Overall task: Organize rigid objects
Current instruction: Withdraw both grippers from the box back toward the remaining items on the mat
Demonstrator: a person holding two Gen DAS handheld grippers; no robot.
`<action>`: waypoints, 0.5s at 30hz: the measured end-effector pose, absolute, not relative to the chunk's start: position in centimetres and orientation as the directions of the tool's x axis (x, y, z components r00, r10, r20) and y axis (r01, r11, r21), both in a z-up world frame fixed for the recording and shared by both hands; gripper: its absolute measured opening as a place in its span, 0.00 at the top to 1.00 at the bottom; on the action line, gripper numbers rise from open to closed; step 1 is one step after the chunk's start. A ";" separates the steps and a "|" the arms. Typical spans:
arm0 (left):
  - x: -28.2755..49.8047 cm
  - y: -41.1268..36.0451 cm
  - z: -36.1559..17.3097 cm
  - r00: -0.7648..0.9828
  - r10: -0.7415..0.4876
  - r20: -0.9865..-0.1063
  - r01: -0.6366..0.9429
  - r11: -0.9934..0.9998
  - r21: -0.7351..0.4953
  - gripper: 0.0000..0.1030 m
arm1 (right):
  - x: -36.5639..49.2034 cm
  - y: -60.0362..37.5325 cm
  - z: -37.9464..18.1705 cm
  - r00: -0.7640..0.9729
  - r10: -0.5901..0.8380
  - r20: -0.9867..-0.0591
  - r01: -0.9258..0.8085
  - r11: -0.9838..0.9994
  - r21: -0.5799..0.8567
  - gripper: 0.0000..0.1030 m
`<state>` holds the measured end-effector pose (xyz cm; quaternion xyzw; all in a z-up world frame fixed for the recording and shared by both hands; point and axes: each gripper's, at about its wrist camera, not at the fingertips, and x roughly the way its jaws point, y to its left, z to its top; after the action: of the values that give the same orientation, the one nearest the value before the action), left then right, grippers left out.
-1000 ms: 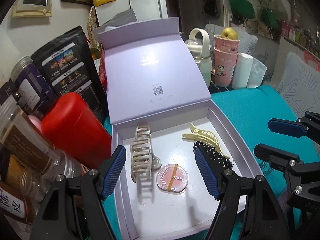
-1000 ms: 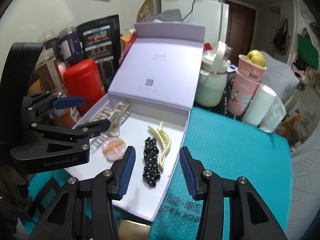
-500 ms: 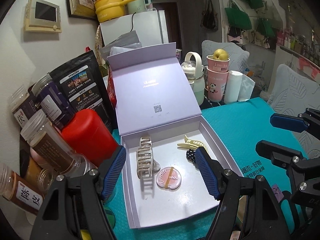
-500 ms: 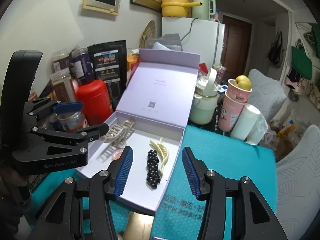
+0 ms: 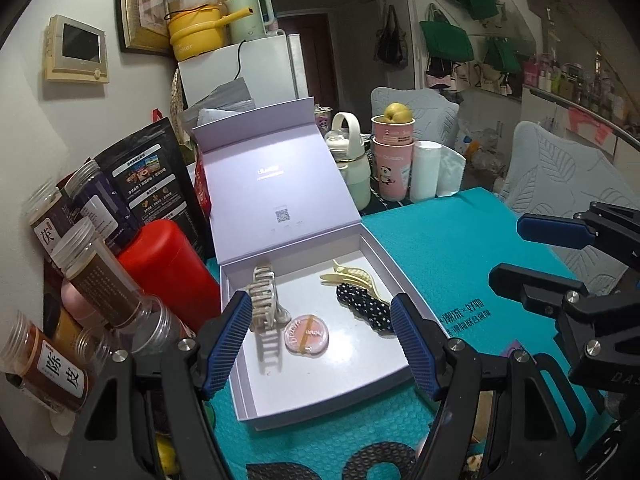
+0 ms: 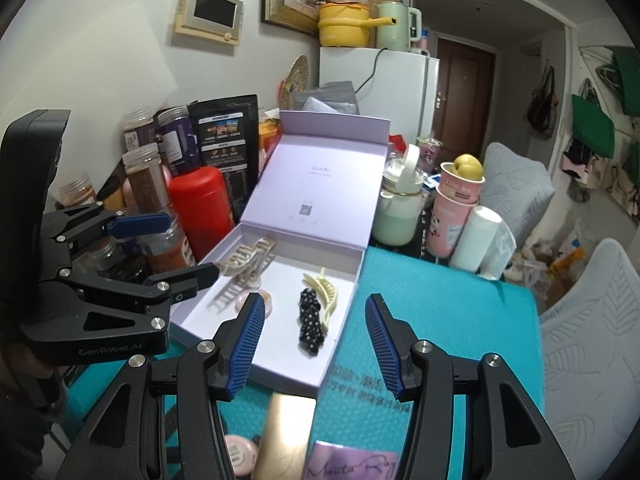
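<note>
A lavender box (image 5: 248, 396) lies with its lid up on the teal mat (image 5: 460, 248). Inside it are a beige claw clip (image 5: 264, 300), a pink round compact (image 5: 306, 334), a black dotted clip (image 5: 362, 308) and a cream clip (image 5: 352, 276). My left gripper (image 5: 320, 320) hovers open in front of the box with nothing between its pads. My right gripper (image 6: 315, 316) is also open and empty, back from the box's (image 6: 340, 344) near corner. In the right wrist view the black clip (image 6: 310, 320) and cream clip (image 6: 326, 300) lie side by side.
A gold flat case (image 6: 286, 436), a pink round item (image 6: 238, 454) and a purple card (image 6: 352, 466) lie under my right gripper. A red canister (image 5: 168, 268) and jars (image 5: 100, 276) crowd the box's left side. Pink cups (image 5: 394, 160) and a mint bottle (image 5: 352, 168) stand behind it.
Both grippers have drawn back and upward from the box, which now looks smaller. The right jaws stand slightly wider. The items in the box have not moved.
</note>
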<state>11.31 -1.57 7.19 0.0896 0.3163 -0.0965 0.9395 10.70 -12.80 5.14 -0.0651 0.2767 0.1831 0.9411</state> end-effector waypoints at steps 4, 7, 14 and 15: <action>10.2 -1.9 7.0 0.777 -0.136 -0.614 0.253 0.961 0.107 0.31 | 9.4 -13.1 5.0 0.780 0.311 -0.543 -0.378 0.926 -0.014 0.49; 9.2 -2.1 6.8 0.768 -0.160 -0.620 0.274 0.957 0.092 0.31 | 8.6 -13.4 4.9 0.774 0.319 -0.547 -0.384 0.923 -0.004 0.49; 7.2 -2.6 6.2 0.753 -0.189 -0.630 0.305 0.949 0.080 0.31 | 6.6 -13.7 4.3 0.770 0.322 -0.550 -0.379 0.925 0.010 0.49; 6.9 -2.7 6.1 0.750 -0.193 -0.633 0.311 0.947 0.079 0.31 | 6.3 -13.7 4.2 0.769 0.323 -0.552 -0.379 0.925 0.015 0.49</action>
<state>6.88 -2.69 6.09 0.0900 0.3267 -0.1352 0.9311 6.27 -13.74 4.17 -0.0488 0.2842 0.1869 0.9391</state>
